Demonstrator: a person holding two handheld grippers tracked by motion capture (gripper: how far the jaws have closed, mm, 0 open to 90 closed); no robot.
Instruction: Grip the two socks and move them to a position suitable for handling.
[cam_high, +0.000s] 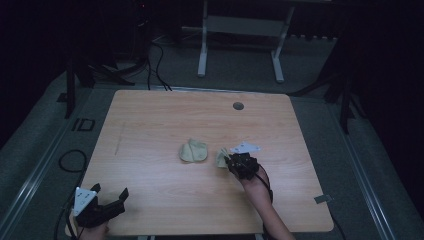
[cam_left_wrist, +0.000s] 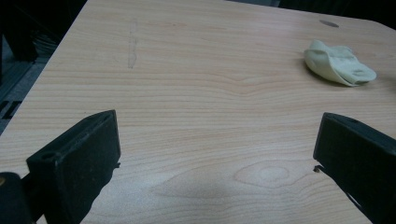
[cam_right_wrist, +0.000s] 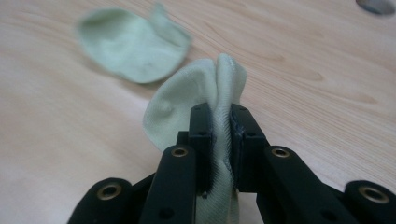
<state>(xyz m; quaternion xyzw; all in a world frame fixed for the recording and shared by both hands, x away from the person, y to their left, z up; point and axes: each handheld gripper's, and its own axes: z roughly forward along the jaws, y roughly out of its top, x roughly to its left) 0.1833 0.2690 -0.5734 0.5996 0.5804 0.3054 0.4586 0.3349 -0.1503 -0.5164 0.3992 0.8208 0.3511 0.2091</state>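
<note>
From above, my right gripper (cam_high: 231, 161) pinches a pale green cloth (cam_high: 222, 157); a second cloth (cam_high: 193, 150) lies just left of it on the table (cam_high: 150, 125). My left gripper (cam_left_wrist: 215, 154) gapes wide over bare wood. In the right gripper view, the jaws clamp the cloth's fold.

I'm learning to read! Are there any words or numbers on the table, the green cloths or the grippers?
"ID": big pale marks on the dark floor left of the table; they look like these letters, but the picture is dim, so I am not sure.
No words or numbers on the table, on the cloth lying there, on the cloth pinched in the right hand-held gripper, or on the left hand-held gripper.
</note>
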